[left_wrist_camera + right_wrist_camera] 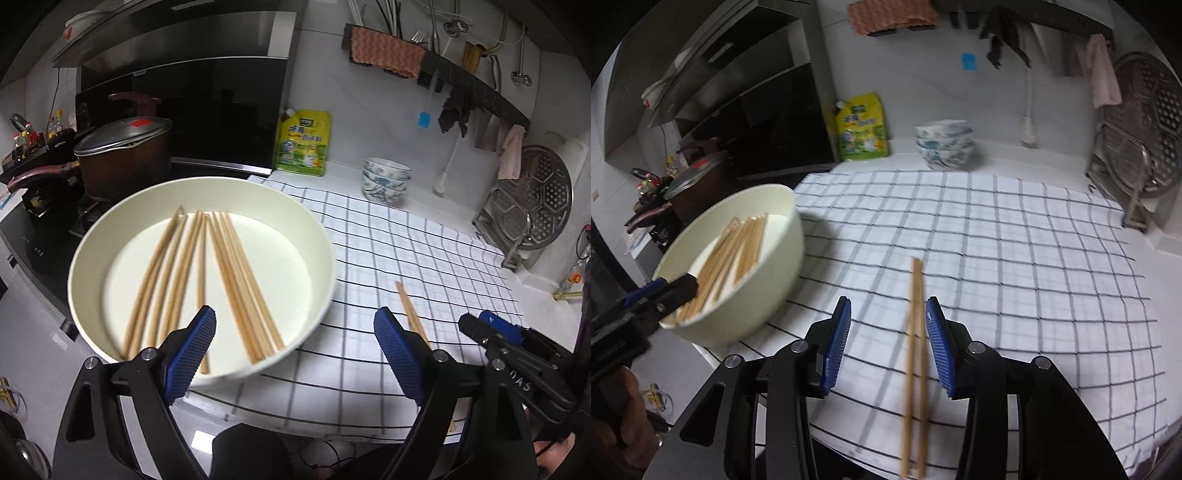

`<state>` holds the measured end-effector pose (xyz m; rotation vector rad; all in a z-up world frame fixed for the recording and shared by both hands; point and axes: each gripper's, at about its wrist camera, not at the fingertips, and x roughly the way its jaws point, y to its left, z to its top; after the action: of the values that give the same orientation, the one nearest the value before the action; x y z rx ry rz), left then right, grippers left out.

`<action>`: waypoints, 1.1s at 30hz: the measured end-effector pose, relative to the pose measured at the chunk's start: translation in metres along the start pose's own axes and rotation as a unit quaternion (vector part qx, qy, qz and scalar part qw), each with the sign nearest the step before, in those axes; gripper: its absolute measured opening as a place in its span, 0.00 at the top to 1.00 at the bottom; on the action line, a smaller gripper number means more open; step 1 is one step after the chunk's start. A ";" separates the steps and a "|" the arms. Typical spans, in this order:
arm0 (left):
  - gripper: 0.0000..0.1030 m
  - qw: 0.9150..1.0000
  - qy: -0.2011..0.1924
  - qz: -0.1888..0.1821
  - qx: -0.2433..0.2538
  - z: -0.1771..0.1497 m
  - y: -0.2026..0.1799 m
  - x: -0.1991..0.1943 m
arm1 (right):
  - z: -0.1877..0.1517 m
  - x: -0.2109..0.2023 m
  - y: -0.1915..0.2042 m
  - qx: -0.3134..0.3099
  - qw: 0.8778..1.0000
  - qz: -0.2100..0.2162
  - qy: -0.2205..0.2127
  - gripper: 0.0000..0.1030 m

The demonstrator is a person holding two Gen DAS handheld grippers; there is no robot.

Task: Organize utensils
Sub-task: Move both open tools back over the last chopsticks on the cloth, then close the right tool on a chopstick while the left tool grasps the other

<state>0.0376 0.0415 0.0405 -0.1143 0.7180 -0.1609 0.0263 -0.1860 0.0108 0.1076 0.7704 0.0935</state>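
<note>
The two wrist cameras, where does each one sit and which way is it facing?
Left wrist: on the left gripper, looking down over its open fingers at the cream bowl of chopsticks; the right gripper shows at the right edge.
Right wrist: on the right gripper, looking down at a chopstick pair lying between its open fingers; a hand shows lower left.
Shared: bowl, checked cloth, stacked patterned bowls, yellow pouch.

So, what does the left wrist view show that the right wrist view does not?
Only the left view: the whole inside of the bowl with its chopsticks spread out, and forks on the wall rack. Only the right view: the full pair of chopsticks on the cloth, between the open right gripper fingers but not pressed. Both: bowl, cloth, yellow pouch, stacked bowls.
</note>
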 end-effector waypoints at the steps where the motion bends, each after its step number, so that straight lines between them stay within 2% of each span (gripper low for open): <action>1: 0.15 1.000 0.000 -0.002 0.001 -0.002 -0.004 0.000 | -0.003 0.000 -0.006 0.002 1.000 -0.006 0.004 0.60; 5: 0.14 1.000 0.002 -0.011 0.011 -0.013 -0.025 0.001 | -0.019 0.003 -0.027 0.008 0.999 -0.021 0.024 0.59; 10: 0.13 0.999 0.010 -0.005 0.038 -0.027 -0.046 0.004 | -0.038 0.011 -0.035 -0.006 0.998 -0.026 0.050 0.57; 15: 0.13 0.999 0.018 -0.001 0.042 -0.033 -0.050 0.008 | -0.051 0.027 -0.029 -0.029 0.997 -0.033 0.070 0.57; 25: 0.13 0.999 0.034 0.003 0.037 -0.040 -0.049 0.015 | -0.063 0.046 -0.023 -0.061 0.993 -0.053 0.084 0.57; 27: 0.13 0.999 0.036 0.000 0.039 -0.041 -0.052 0.015 | -0.064 0.046 -0.021 -0.065 0.993 -0.051 0.080 0.65; 29: 0.13 0.998 0.037 -0.002 0.043 -0.042 -0.056 0.015 | -0.064 0.045 -0.019 -0.072 0.993 -0.042 0.078 0.90; 30: 0.12 0.998 0.039 -0.004 0.044 -0.042 -0.058 0.016 | -0.064 0.045 -0.019 -0.075 0.993 -0.043 0.078 0.93; 33: 0.11 0.998 0.045 -0.013 0.047 -0.044 -0.067 0.019 | -0.063 0.045 -0.023 -0.074 0.994 -0.036 0.078 0.93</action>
<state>0.0152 -0.0300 0.0059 -0.0269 0.7983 -0.2246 0.0156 -0.1988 -0.0684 -0.0687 0.9195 0.0911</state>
